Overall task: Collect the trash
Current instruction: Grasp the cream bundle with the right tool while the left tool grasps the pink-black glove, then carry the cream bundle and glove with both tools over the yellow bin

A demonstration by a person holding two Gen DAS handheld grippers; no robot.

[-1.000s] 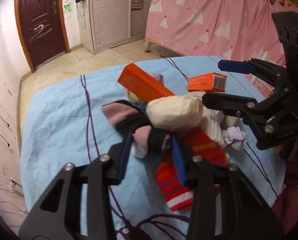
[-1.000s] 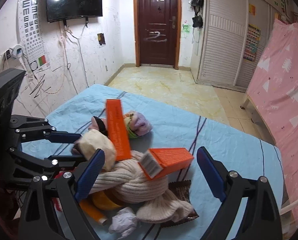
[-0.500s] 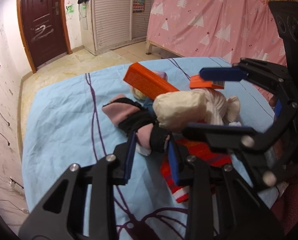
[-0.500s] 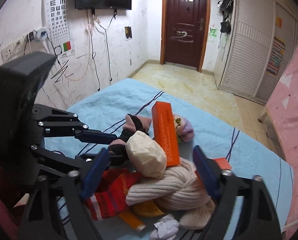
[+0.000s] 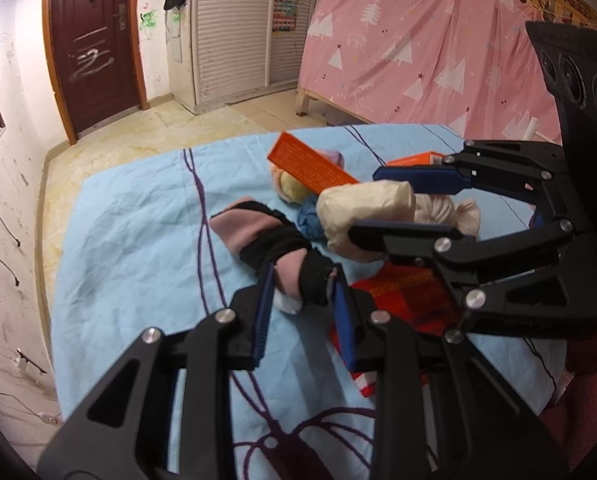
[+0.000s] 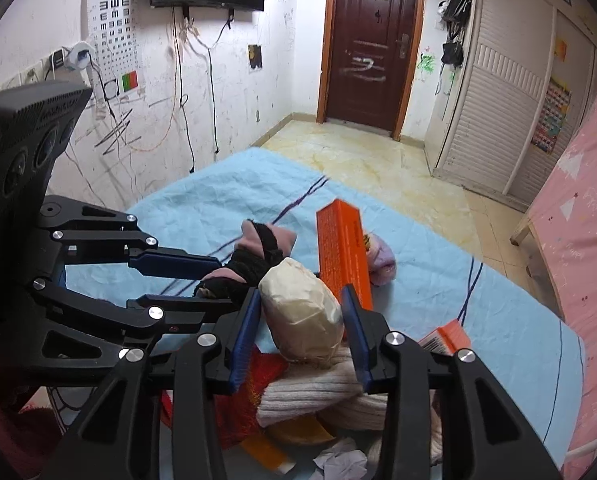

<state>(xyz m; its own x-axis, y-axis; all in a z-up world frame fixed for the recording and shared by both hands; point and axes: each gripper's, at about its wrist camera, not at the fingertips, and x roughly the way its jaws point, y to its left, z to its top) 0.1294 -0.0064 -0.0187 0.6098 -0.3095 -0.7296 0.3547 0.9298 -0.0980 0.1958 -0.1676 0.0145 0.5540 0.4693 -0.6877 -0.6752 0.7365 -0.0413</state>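
A pile of clutter lies on a light blue sheet (image 5: pixel 138 240). My left gripper (image 5: pixel 302 280) is low over its near edge. Its jaws are closing, and the blue pads press on the end of a pink and black sock (image 5: pixel 258 228). My right gripper (image 6: pixel 300 296) reaches in from the right, its jaws also closing. A cream-coloured wad (image 6: pixel 302 316) sits squeezed between its pads, touching both. The wad (image 5: pixel 362 208) rests on top of the pile. In the right wrist view the left gripper (image 6: pixel 222 282) pinches the sock (image 6: pixel 254 256).
A long orange box (image 6: pixel 342 252) leans behind the wad, and a small orange box (image 6: pixel 444 338) lies to the right. A red striped sock (image 5: pixel 410 296), a cream knit (image 6: pixel 318 396), crumpled white paper (image 6: pixel 340 462) and a purple sock ball (image 6: pixel 382 260) fill the pile. Tiled floor lies beyond.
My right gripper swung in from the right over the pile and its wide jaws narrowed onto the cream wad. The left jaws tightened a little on the sock.
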